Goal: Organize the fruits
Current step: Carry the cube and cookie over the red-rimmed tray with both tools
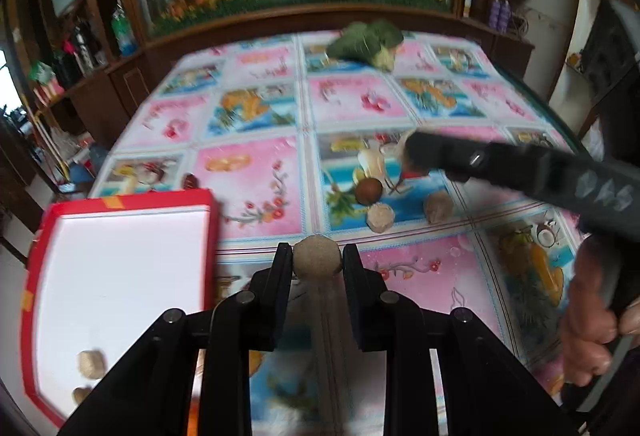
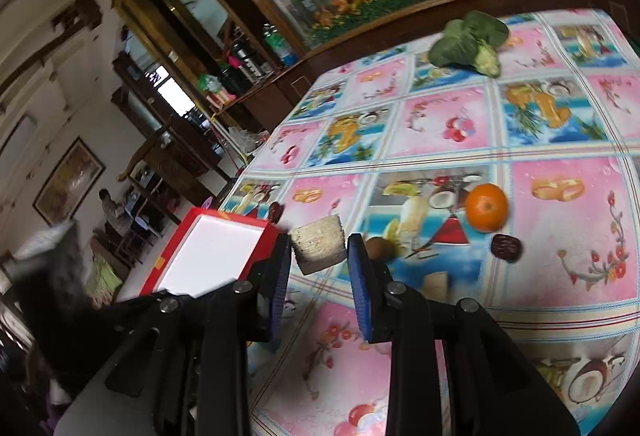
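Left wrist | left hand-held gripper [image 1: 318, 264] pinched round tan fruit [image 1: 318, 262] | red box [image 1: 120, 300] left | smooth fruit might roll free.

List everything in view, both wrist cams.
tan ball: one, in left gripper
tan chunk: one, in right gripper
loose tan pieces: two, on the tablecloth
tray pieces: two, tan, near corner of tray
tray: one, red rim, white inside, table's left edge
brown fruit: one, mid-table
orange: one, mid-table
dates: two, dark red, apart
broccoli: one, green, far end
tablecloth: one, pink and blue fruit print
left gripper: black, shut
right gripper: black, blue pads, shut
hand: one, on right gripper's handle
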Demonstrator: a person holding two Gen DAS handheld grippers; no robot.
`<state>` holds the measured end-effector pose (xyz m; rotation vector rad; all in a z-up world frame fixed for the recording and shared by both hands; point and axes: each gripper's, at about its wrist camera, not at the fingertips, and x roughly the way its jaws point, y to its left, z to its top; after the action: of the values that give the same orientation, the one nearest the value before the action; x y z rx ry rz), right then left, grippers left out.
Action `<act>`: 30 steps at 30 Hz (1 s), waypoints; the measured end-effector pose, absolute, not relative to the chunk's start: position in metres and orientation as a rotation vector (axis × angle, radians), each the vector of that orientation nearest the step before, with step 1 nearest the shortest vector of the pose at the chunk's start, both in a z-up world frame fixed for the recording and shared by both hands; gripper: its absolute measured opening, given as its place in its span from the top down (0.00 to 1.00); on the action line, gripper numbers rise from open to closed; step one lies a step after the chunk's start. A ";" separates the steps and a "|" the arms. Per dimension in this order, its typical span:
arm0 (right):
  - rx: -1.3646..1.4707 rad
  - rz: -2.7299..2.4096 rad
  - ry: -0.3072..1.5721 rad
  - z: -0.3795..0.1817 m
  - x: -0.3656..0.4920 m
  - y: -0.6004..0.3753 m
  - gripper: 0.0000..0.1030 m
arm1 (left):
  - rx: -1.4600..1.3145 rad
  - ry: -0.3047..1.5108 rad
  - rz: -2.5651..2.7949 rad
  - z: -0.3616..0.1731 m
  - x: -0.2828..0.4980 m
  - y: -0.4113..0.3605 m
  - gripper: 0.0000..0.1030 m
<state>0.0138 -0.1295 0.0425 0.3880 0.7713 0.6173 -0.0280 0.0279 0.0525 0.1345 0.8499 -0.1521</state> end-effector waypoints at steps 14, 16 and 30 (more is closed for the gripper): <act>0.317 0.722 0.758 0.038 0.000 -0.038 0.70 | 0.091 0.744 0.100 0.070 -0.061 0.118 0.76; 0.309 0.732 0.760 0.036 0.000 -0.020 0.70 | 0.087 0.738 0.126 0.070 -0.065 0.129 0.76; 0.178 0.777 0.832 0.013 -0.010 0.064 0.70 | 0.038 0.769 0.220 0.049 -0.071 0.186 0.76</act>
<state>-0.0104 0.0641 0.0130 0.1779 0.8320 0.7767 -0.0706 0.1856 0.0492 0.0380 0.7686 0.2204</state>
